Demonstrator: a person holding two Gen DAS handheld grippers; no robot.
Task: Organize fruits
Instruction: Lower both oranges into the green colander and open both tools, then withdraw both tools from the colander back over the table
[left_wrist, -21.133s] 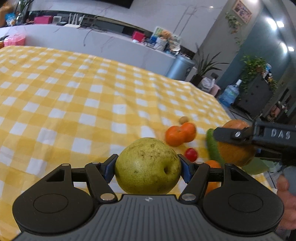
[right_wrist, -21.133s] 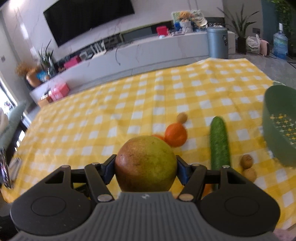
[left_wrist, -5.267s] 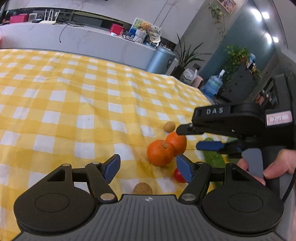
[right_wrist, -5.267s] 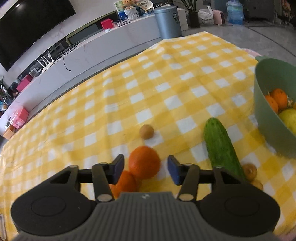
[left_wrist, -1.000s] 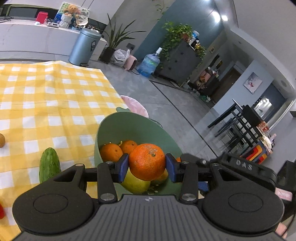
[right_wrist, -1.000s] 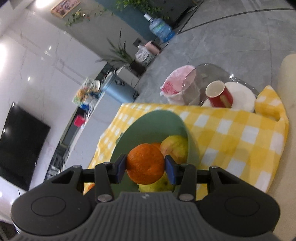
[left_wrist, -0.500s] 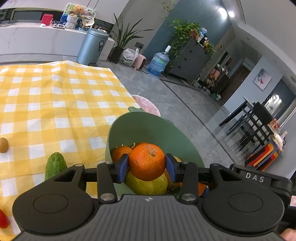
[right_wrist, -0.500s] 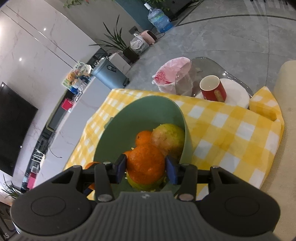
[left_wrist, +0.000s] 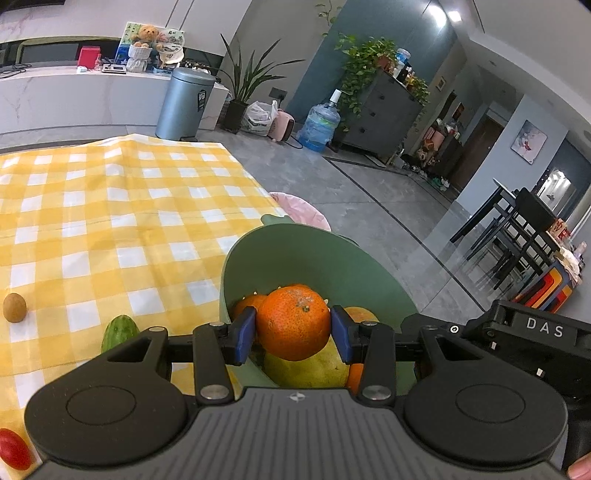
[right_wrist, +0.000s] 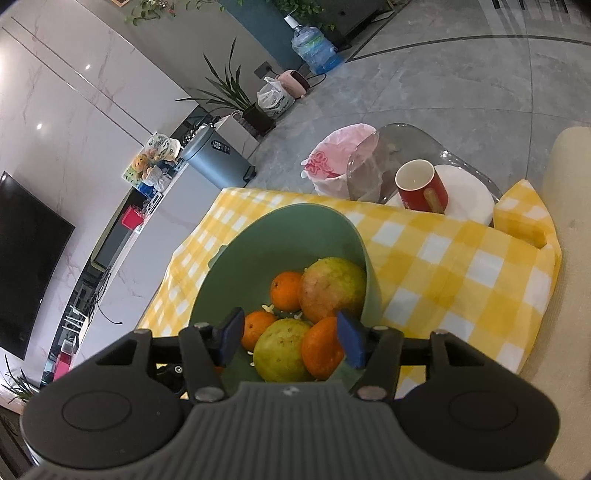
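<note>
A green bowl (left_wrist: 314, 251) stands at the edge of the yellow checked cloth and holds several fruits. My left gripper (left_wrist: 293, 328) is shut on an orange (left_wrist: 291, 323) just above the pile in the bowl. The housing of the right gripper (left_wrist: 535, 332) shows at the right of that view. In the right wrist view my right gripper (right_wrist: 290, 336) hangs over the same bowl (right_wrist: 295, 229). Its jaws are opening and the pads press on nothing. Below them lie a yellow-green pear (right_wrist: 284, 349), three oranges, one (right_wrist: 321, 350) close to the right pad, and a reddish-green fruit (right_wrist: 332, 284).
On the cloth left of the bowl are a cucumber (left_wrist: 118, 330), a small brown fruit (left_wrist: 14, 307) and a cherry tomato (left_wrist: 13, 448). Beyond the cloth's edge a red mug (right_wrist: 421, 186) stands on a glass side table, beside a pink-lined bin (right_wrist: 336, 162).
The right gripper's jaws have spread, and the orange they held now lies in the bowl. The left gripper keeps its orange over the bowl, turned slightly.
</note>
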